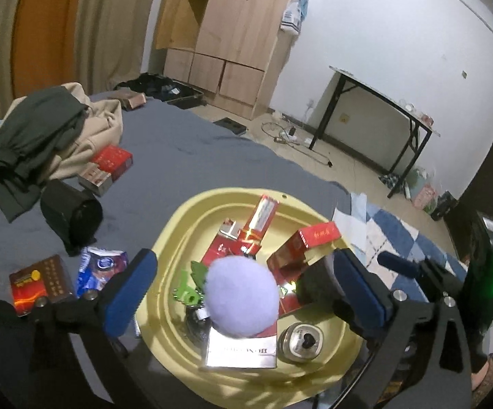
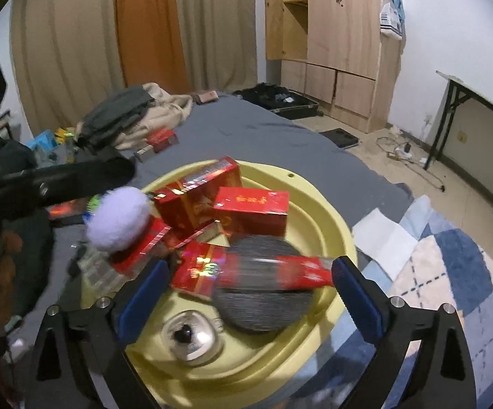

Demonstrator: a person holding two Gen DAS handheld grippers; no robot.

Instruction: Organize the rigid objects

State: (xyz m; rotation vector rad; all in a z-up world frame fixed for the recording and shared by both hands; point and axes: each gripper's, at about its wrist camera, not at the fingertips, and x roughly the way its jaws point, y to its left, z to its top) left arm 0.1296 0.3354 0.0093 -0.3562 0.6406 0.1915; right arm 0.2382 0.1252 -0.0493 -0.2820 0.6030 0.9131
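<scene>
Yellow basin [image 1: 175, 225] — glossy red boxes [image 2: 250, 208], lilac pompom [image 1: 241, 296], can [image 1: 300, 341]; both grippers' fingers wide, empty.

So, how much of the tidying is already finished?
Done: the yellow basin already holds red boxes, a can and a purple pompom. In hand: nothing; the left tongs and right tongs are open above it. Left: the brown box, blue packet and red box on the bed.
</scene>
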